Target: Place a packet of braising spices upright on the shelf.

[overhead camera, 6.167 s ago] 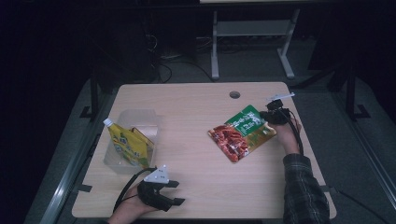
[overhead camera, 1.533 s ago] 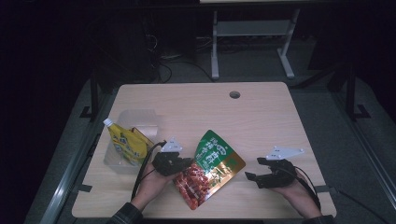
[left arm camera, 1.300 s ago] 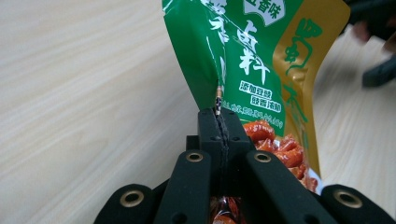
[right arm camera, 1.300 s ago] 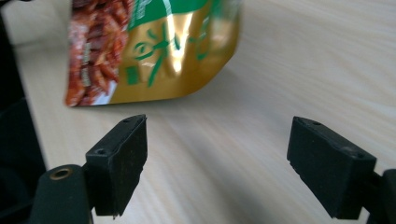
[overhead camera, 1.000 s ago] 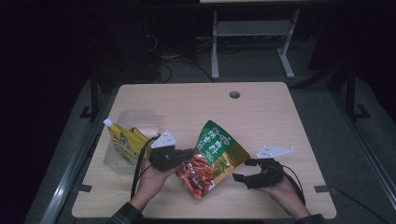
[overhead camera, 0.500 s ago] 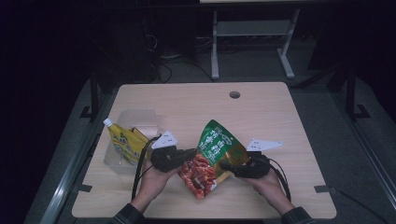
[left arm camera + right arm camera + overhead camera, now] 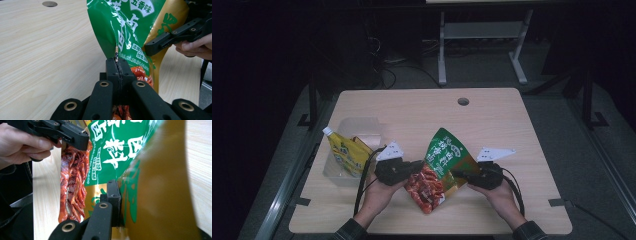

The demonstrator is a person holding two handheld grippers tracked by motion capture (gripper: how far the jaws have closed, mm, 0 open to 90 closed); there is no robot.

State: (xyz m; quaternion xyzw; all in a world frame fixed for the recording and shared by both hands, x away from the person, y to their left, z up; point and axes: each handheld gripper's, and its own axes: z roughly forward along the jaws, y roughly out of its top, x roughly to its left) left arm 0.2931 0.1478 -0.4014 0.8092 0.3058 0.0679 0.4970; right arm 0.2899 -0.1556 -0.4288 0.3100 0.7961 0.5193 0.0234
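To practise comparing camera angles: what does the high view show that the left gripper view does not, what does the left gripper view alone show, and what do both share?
High view alone: the clear plastic bin at the table's left edge, with a yellow pouch leaning in it, and the floor and metal stand beyond the table.

Left gripper view alone: the left gripper with its jaws pressed together on the thin edge seam of the green snack bag, seen close.

Both: the snack bag, the right gripper at its other side, the wooden table and its round hole.
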